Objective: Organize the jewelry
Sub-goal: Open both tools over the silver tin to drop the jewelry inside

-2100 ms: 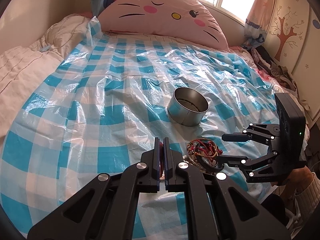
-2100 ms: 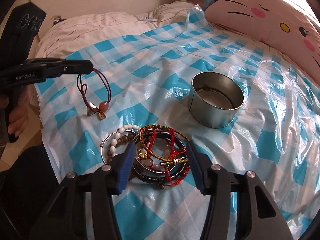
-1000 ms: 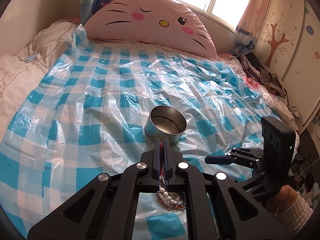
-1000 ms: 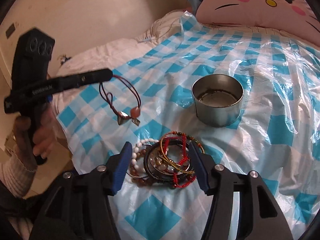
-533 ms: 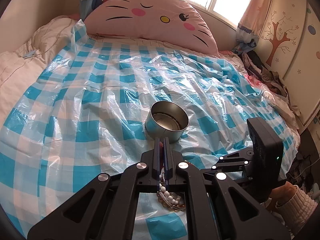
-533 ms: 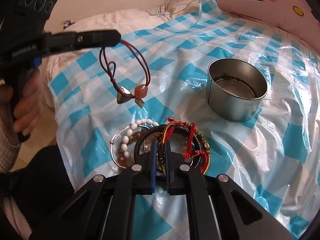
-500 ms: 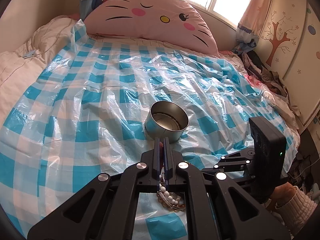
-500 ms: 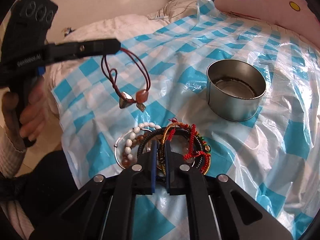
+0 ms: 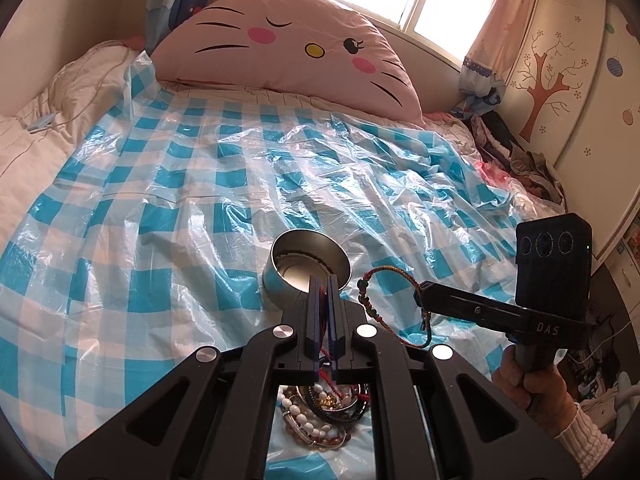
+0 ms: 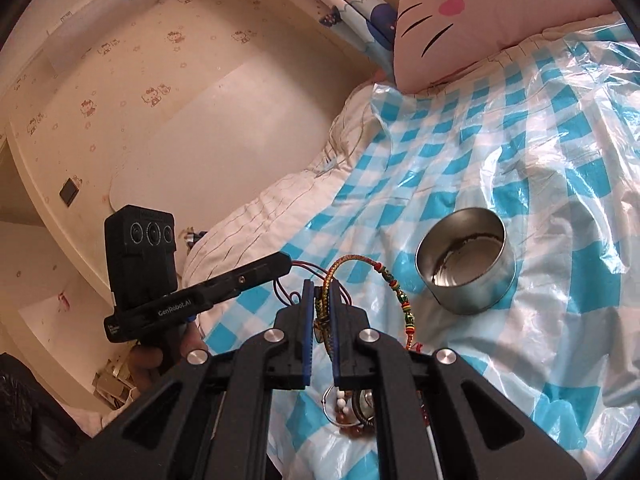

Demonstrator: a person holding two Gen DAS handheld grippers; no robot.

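A: Left wrist view: what surrounds the round metal tin (image 9: 306,270)?

B: Crinkly blue-checked plastic sheet (image 9: 160,184) on the bed, pink cat-face pillow (image 9: 288,44) behind. The left gripper (image 9: 323,280), pressed together on a red cord bracelet (image 9: 321,300), blocks the tin's near wall. The bracelet pile (image 9: 320,412) lies under its frame.

A: Right wrist view?

B: The right gripper (image 10: 320,286) pinches a woven beaded bracelet (image 10: 394,280), lifted off the sheet left of the tin (image 10: 466,260). The left gripper (image 10: 286,259) is beside it.

Tin (image 9: 306,270) on sheet (image 9: 160,216), behind bracelet pile (image 9: 320,412).
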